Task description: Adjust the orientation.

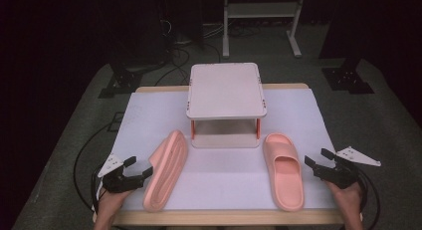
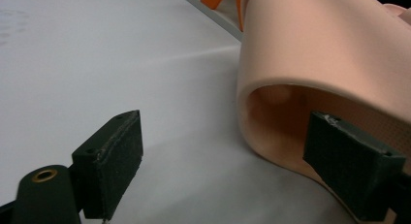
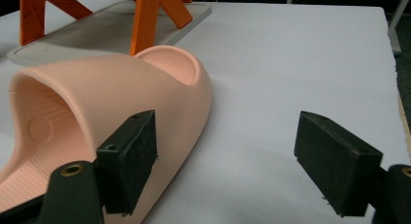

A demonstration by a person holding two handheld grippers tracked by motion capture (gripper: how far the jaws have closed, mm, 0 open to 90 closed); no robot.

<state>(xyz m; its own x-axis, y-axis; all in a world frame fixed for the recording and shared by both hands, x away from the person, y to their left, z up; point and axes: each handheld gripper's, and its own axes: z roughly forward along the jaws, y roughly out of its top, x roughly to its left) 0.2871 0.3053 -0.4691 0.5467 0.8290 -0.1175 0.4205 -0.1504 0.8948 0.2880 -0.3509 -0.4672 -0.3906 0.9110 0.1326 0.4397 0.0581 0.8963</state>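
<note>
White table [image 1: 219,180] underneath it all, and at its far middle stands the little two-level shelf [image 1: 226,90], both levels bare. In front of it, two pink slippers. The left slipper [image 1: 166,170] is tipped up on its side, its length running from the near edge diagonally toward the shelf. The right slipper [image 1: 283,170] lies flat, sole down, pointing toward the shelf. Left gripper [image 1: 135,170], jaws apart, sits just beside the tilted slipper; right gripper [image 1: 318,160], jaws wide, waits beside the flat one, gripping nothing.
</note>
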